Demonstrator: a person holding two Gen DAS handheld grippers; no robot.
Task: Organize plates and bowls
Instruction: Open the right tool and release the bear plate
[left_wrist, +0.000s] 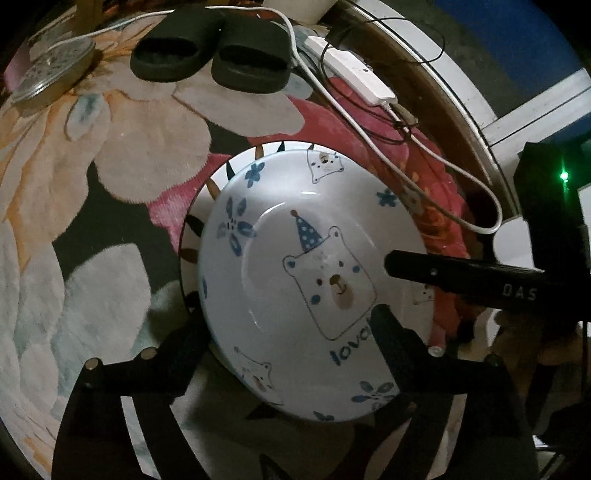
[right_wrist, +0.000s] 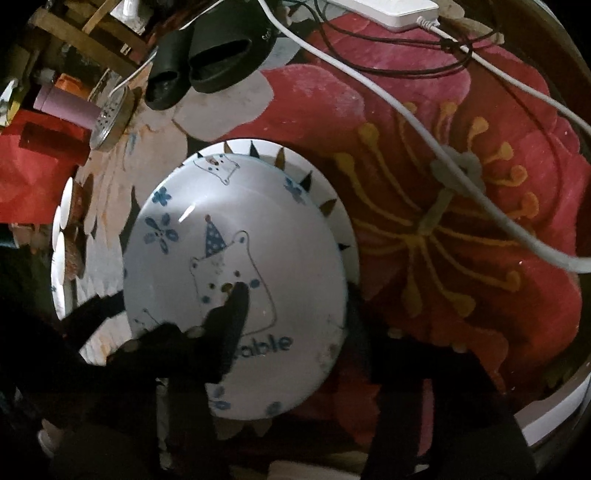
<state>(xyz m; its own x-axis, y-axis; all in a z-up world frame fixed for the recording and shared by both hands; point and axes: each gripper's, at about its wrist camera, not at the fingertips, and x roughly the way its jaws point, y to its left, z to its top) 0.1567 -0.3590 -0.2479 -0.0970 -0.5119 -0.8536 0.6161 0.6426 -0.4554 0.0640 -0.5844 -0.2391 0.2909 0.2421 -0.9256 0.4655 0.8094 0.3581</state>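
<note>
A white ceramic bowl printed with a blue-hatted bear (left_wrist: 317, 273) sits nested on a white plate with a spiked dark-and-tan rim (left_wrist: 207, 184), both on the flowered rug (left_wrist: 110, 155). The left gripper (left_wrist: 284, 332) straddles the bowl's near edge, fingers spread, not pressing. The right gripper (right_wrist: 295, 314) likewise stands parted over the bowl's rim (gripping nothing). Beyond the bowl lie black slippers (left_wrist: 210, 55).

A bear-print bowl (right_wrist: 236, 280) sits nested on a plate (right_wrist: 332, 206) with a spiked rim pattern, on a red-flowered rug (right_wrist: 461, 229). The right gripper (right_wrist: 291, 295) straddles the bowl's right edge, jaws apart. Black slippers (right_wrist: 207, 62) and a white cable (right_wrist: 424, 125) lie beyond.
</note>
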